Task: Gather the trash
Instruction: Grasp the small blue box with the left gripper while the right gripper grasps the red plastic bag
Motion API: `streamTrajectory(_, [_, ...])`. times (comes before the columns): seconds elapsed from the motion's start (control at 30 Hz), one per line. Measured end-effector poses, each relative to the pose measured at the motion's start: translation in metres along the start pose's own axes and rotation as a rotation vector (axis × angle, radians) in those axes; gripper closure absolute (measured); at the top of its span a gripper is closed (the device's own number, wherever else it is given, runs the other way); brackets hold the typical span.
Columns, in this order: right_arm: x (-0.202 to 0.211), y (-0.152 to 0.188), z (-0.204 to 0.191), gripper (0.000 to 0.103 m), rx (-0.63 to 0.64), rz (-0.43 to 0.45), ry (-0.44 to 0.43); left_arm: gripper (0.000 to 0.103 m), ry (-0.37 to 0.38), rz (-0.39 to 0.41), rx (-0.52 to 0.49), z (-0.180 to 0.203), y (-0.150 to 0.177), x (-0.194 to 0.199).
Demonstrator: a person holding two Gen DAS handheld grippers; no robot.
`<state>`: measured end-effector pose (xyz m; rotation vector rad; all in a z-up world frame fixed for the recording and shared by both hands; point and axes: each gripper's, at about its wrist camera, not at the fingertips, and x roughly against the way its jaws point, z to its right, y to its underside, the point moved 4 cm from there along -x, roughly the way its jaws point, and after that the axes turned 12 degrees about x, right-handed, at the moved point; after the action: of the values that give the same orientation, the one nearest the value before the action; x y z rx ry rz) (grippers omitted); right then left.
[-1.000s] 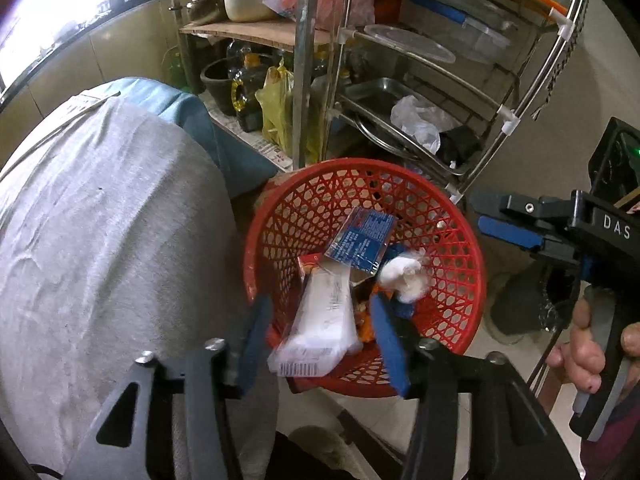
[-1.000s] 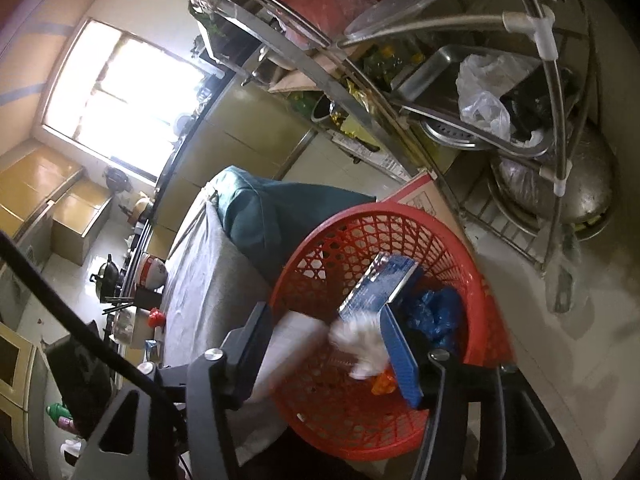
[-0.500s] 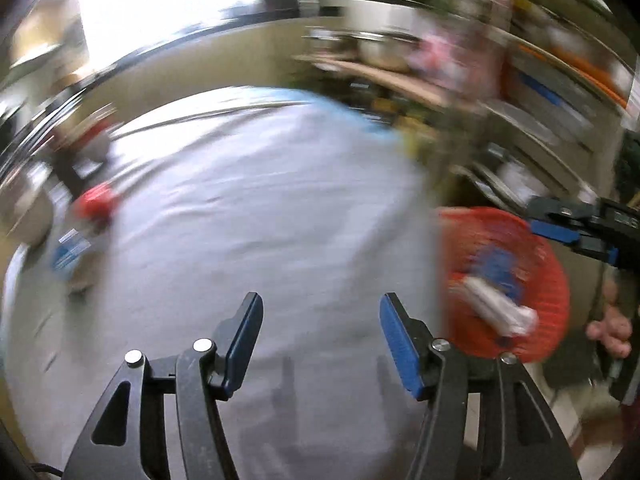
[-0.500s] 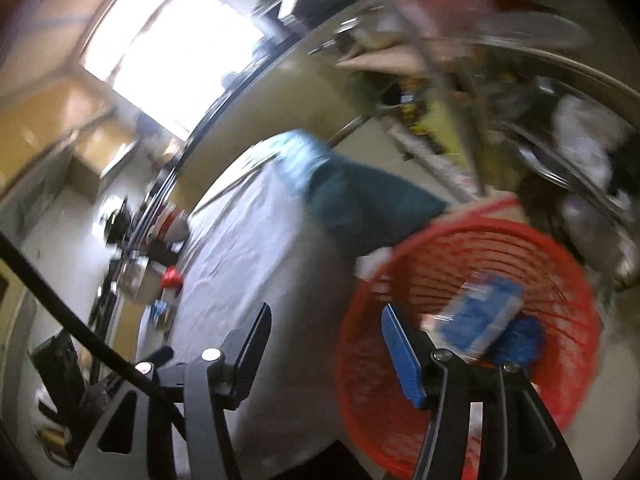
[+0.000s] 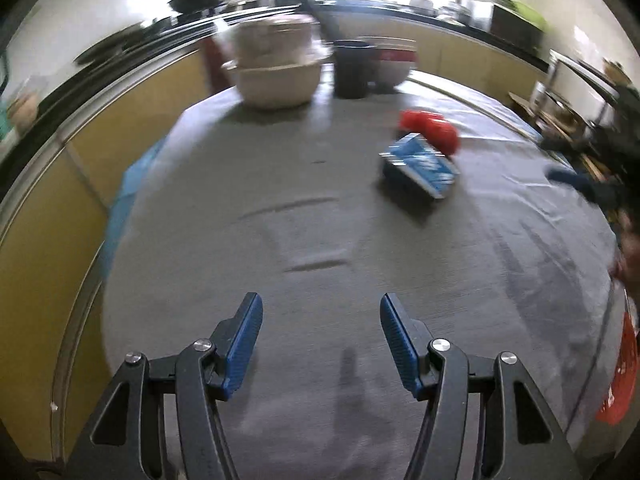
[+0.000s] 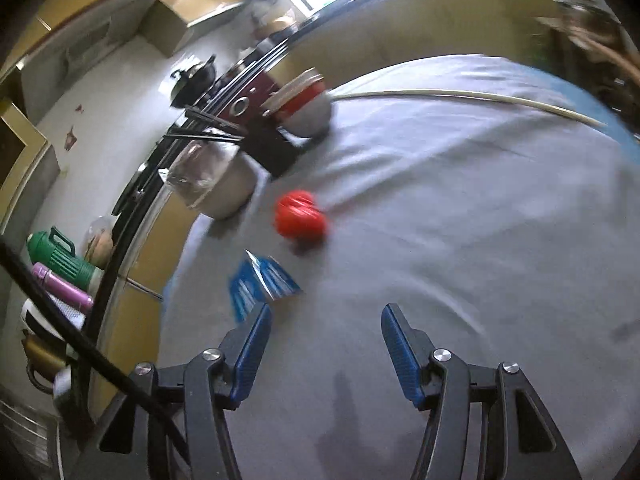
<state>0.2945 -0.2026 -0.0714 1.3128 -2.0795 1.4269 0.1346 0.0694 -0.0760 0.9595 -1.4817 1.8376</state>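
Both grippers out over the grey tablecloth (image 5: pixel 304 184) now, nothing carried. Left gripper (image 5: pixel 321 344) fingers apart, having just eased a little wider, only bare cloth between them. Right gripper (image 6: pixel 326 354) fingers apart too, empty. Trash lying ahead: a blue packet (image 6: pixel 262 284) just beyond the right gripper's left finger, seen also from the left (image 5: pixel 420 166), and a red crumpled thing (image 6: pixel 300 216) just past it, the two nearly touching. Packet looks light, thin, crinkly, probably slippery; best pinched across a raised edge. Red thing too blurred to identify; looks soft and squashable, so take it across the middle.
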Motion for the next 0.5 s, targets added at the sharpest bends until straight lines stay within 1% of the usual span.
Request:
streamTrajectory(0.1, [-0.046,-0.035,-0.012,0.042,-0.015,-0.015,0.024,0.041,-0.004,-0.001,0.029,-0.022,0.001,0.004])
streamTrajectory(0.23, [-0.093,-0.06,-0.009,0.042,-0.039,-0.038,0.108,0.041,0.006,-0.001,0.07,-0.036,-0.004,0.006])
streamTrajectory(0.3, [-0.113,-0.061,-0.004,0.042,-0.062,-0.089,0.115,0.041,0.015,0.004,0.088,-0.042,-0.007,0.009])
streamTrajectory(0.33, [-0.119,-0.061,0.0,0.044,-0.07,-0.106,0.118,0.041,0.018,0.005,0.093,-0.043,-0.009,0.009])
streamTrajectory(0.37, [-0.125,-0.06,0.001,0.049,-0.067,-0.119,0.132,0.041,0.021,0.007,0.1,-0.044,-0.01,0.01])
streamTrajectory(0.43, [-0.127,-0.057,0.001,0.056,-0.058,-0.113,0.119,0.041,0.023,0.01,0.108,-0.045,-0.016,0.01])
streamTrajectory(0.5, [-0.12,-0.053,0.0,0.059,-0.039,-0.1,0.119,0.041,0.031,0.004,0.11,-0.042,-0.02,0.009])
